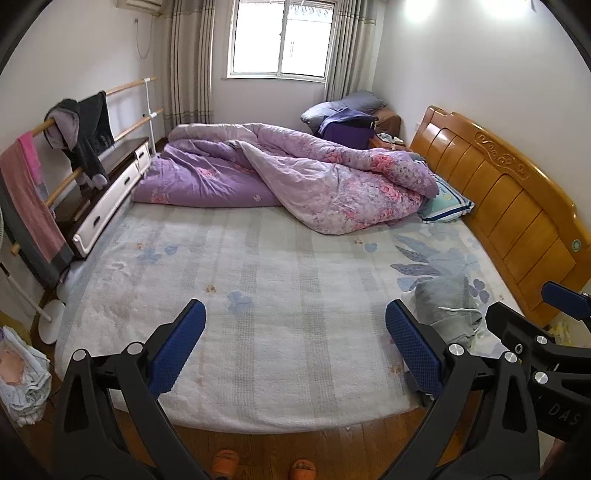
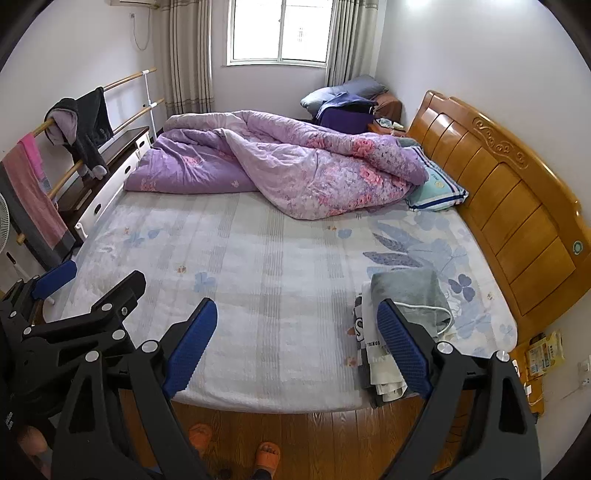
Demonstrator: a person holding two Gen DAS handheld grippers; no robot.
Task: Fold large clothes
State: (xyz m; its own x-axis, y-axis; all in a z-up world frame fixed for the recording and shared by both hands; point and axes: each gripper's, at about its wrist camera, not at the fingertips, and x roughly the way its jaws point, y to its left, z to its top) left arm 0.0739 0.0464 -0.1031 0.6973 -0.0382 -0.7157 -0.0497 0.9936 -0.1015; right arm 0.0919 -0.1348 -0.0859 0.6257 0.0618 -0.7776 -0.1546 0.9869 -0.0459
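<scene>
A: At the near edge, what do you see?

B: Orange slippers [image 2: 266, 458] on the brown wooden floor [image 2: 303, 435]. Above them the left gripper [image 1: 295, 343] and the right gripper [image 2: 297, 345], both with blue pads wide apart and holding nothing.

A: Where are the clothes?

B: On the white fluffy bed cover [image 2: 266, 295], at its near right corner, lies a folded pile: a grey soft garment with a white cord [image 2: 410, 291] on top of a white printed one [image 2: 373, 354]. The right gripper's right pad is in front of this pile.

A: And farther?

B: A crumpled purple floral quilt [image 2: 295, 170] lies across the far side, beside the orange wooden headboard [image 2: 509, 192]. Behind is a bright window [image 2: 280, 29].
</scene>
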